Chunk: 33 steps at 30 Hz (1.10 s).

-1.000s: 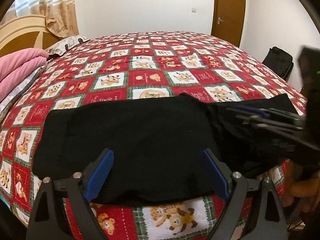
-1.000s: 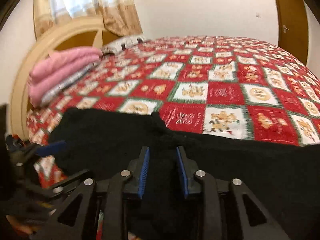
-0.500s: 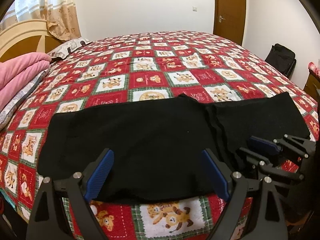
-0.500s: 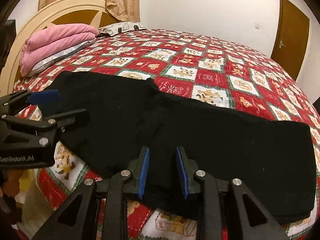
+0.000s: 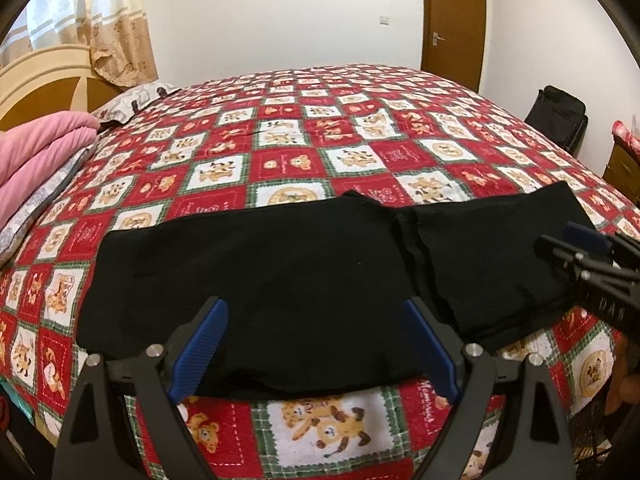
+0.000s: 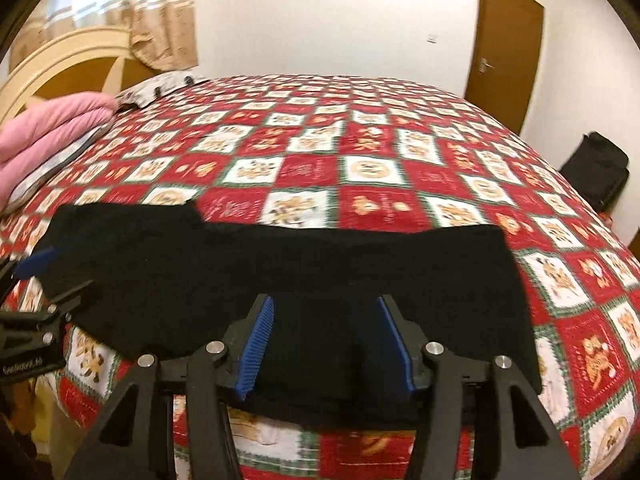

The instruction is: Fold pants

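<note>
Black pants (image 5: 280, 280) lie flat and lengthwise along the near edge of the bed, also in the right wrist view (image 6: 320, 276). My left gripper (image 5: 316, 312) is open wide and empty, over the pants' left part near the front edge. My right gripper (image 6: 326, 312) is open and empty, over the pants' right part near the front edge. The right gripper shows at the right edge of the left wrist view (image 5: 588, 264). The left gripper shows at the left edge of the right wrist view (image 6: 32, 304).
The bed has a red checked quilt with bear pictures (image 5: 320, 128). Folded pink bedding (image 5: 36, 152) and a pillow (image 5: 132, 100) lie at the headboard on the left. A black bag (image 5: 560, 116) stands on the floor at the right, near a brown door (image 5: 452, 20).
My right gripper has opened from nearly shut to open and moved right along the pants. My left gripper has stayed open and has hardly moved.
</note>
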Motion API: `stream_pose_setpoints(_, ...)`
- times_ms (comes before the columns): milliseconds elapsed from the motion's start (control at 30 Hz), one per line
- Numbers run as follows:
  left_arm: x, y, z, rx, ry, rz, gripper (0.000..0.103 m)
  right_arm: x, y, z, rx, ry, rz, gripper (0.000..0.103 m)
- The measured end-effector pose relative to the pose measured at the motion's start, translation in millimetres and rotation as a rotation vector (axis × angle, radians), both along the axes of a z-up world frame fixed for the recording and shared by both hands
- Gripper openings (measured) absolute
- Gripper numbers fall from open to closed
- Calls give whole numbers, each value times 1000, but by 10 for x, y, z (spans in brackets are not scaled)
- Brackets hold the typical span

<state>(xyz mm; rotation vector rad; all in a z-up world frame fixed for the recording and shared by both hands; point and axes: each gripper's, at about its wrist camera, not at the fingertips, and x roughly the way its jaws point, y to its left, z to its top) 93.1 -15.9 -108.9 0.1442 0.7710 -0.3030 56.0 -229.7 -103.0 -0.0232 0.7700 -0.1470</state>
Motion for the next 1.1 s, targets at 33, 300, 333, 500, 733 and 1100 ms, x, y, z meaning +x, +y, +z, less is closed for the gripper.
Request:
stream_pose_setpoints(33,-4,-15,0,1,0,-4,92,-5,-27,12,1,-2,-8,55)
stream_pose_setpoints(300,-32,-77,0,11,-1,-17,92,-11,-116,39,10,-1,-24,55)
stream_pose_setpoints(333,-33,-77,1,10,0,-17,92,-3,-112,40,10,-1,-21,55)
stream_pose_setpoints(500,-39,-77,3,9,-2,-17,92,-18,-94,61,1,-7,-23,55)
stream_pose_setpoints(733,-60,-82,0,2,2,-17,92,-34,-98,74,1,-6,-32,55)
stream_pose_setpoints(1100,-80,-20,-39,22,-6,19,92,-72,-119,110,50,-30,-23,56)
